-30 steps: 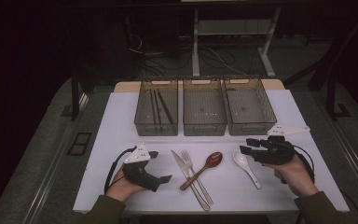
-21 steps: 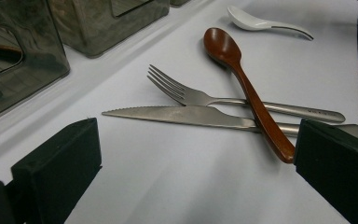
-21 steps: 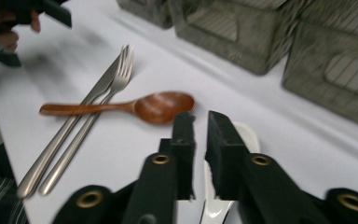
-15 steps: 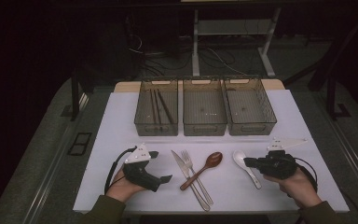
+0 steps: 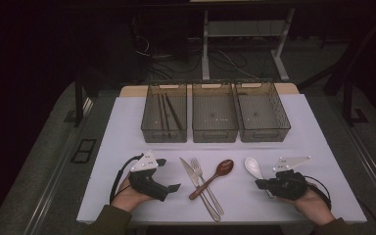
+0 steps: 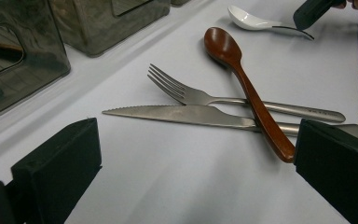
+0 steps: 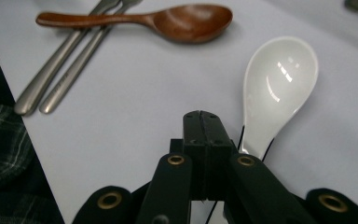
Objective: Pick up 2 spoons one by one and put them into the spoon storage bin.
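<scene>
Looking along your right gripper [image 7: 204, 122]: its jaws are pressed flat together with nothing between them, having just closed; the tips sit just beside the handle of the white spoon [image 7: 276, 88], which runs under the gripper's right side.
White spoon: it lies on the white table [image 5: 318, 142], bowl up and pointing away from you, at the right end of the cutlery row, in front of your right hand [image 5: 313, 203].
Left gripper [image 6: 196, 158]: you hold its jaws spread wide and empty, low over the table, looking at the cutlery from the side.
Wooden spoon [image 6: 244, 84]: its handle lies across the knife [image 6: 191, 115] and the fork [image 6: 223, 97], touching both; its bowl points toward the white spoon.
Knife and fork: side by side, between your two grippers.
Bins: three clear bins [image 5: 214, 115] stand in a row at the far side; the left one holds dark sticks [image 5: 169, 115].
</scene>
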Available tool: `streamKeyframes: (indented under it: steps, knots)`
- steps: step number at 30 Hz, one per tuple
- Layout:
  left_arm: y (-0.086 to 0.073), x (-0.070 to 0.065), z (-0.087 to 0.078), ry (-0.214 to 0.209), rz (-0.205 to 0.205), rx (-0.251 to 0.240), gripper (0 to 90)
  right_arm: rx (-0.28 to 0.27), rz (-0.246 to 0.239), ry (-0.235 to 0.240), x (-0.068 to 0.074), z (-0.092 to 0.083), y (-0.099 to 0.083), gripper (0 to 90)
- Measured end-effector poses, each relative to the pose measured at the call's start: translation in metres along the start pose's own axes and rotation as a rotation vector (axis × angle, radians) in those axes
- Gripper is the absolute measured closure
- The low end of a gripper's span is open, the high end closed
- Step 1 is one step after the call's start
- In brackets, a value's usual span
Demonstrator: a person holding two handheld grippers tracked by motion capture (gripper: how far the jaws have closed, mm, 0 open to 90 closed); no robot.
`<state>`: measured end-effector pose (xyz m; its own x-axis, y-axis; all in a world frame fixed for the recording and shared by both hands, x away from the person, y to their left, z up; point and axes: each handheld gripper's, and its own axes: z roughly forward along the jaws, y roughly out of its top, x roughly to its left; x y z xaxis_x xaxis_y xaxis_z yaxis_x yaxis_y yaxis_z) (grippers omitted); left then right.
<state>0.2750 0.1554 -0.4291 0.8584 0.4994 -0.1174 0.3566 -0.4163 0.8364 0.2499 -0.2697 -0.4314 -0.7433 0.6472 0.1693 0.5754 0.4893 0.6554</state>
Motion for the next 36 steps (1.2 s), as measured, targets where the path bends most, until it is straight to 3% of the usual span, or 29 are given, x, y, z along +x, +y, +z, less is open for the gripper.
streamKeyframes:
  steps: [15, 31, 34, 36]
  knots:
    - [0.000, 0.001, 0.001, -0.001, 0.002, 0.003, 0.0, 0.082, -0.016, -0.121, -0.010, -0.001, -0.009, 89.1]
    - [0.000, 0.001, 0.004, -0.005, 0.000, 0.009, 0.0, 0.060, 0.031, -0.187, -0.043, -0.011, -0.013, 89.1]
    - [0.000, 0.002, 0.004, -0.002, -0.001, 0.010, 0.0, 0.044, 0.053, -0.171, -0.047, -0.014, -0.014, 88.8]
    - [0.000, 0.002, 0.004, -0.001, 0.002, 0.013, 0.0, 0.023, 0.062, -0.147, -0.047, -0.016, -0.013, 84.0]
